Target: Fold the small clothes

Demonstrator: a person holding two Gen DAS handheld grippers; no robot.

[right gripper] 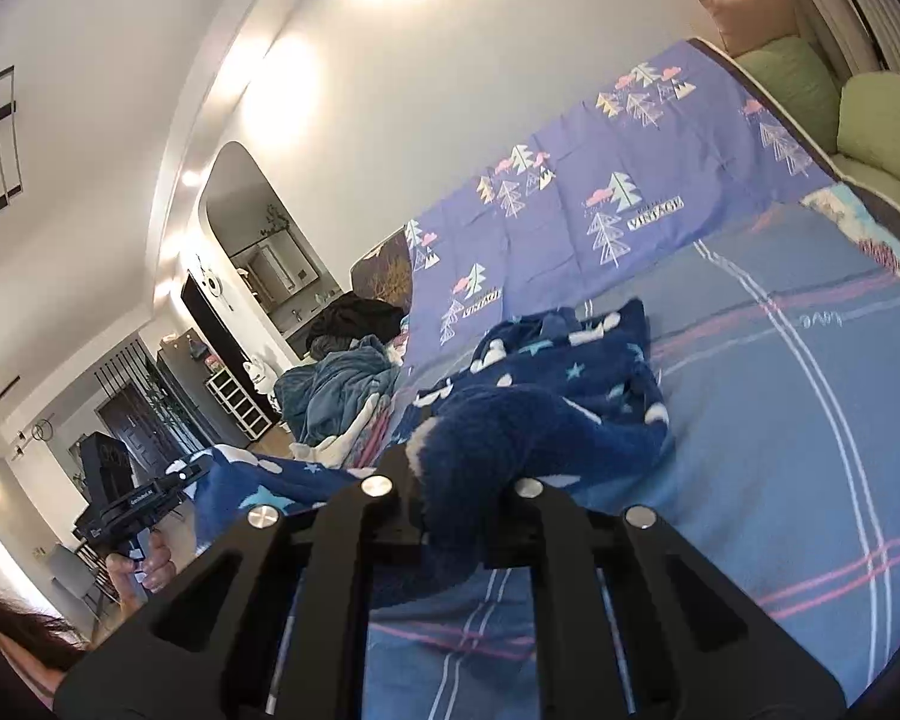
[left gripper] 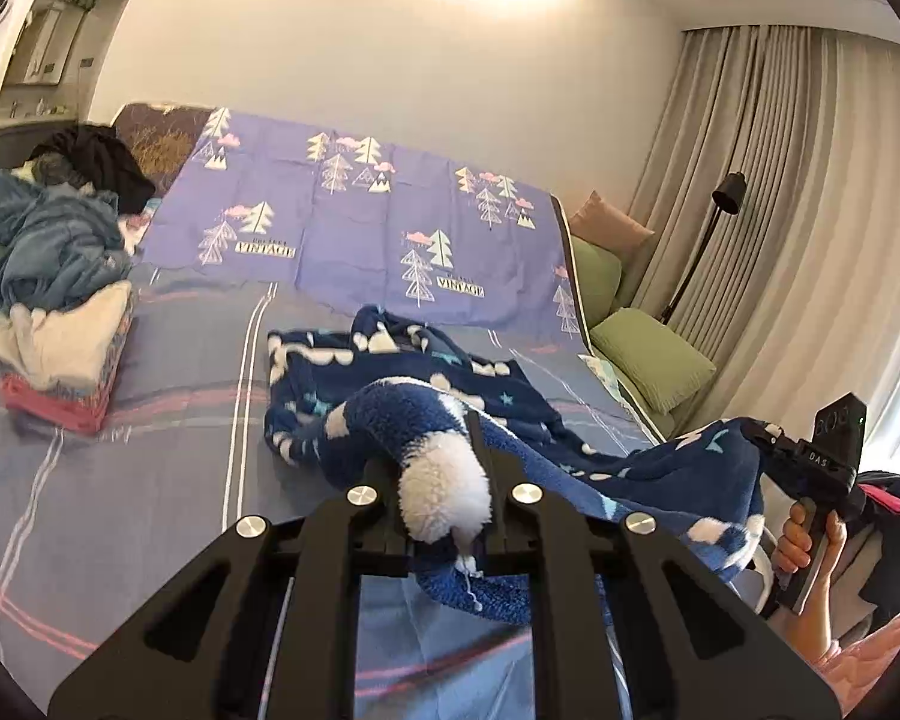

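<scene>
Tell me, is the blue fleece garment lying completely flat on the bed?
No, both hand-held grippers pinch the blue fleece garment, lifting its near edge.

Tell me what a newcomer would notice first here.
Probably the fluffy navy garment with white patches, stretched above the striped bedsheet with a corner pinched in each hand-held gripper: left and right. Next, the heap of unfolded clothes on the bed's left edge.

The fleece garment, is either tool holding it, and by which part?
Both: the left tool and right tool each pinch the dark blue fleece garment at its near edge.
</scene>
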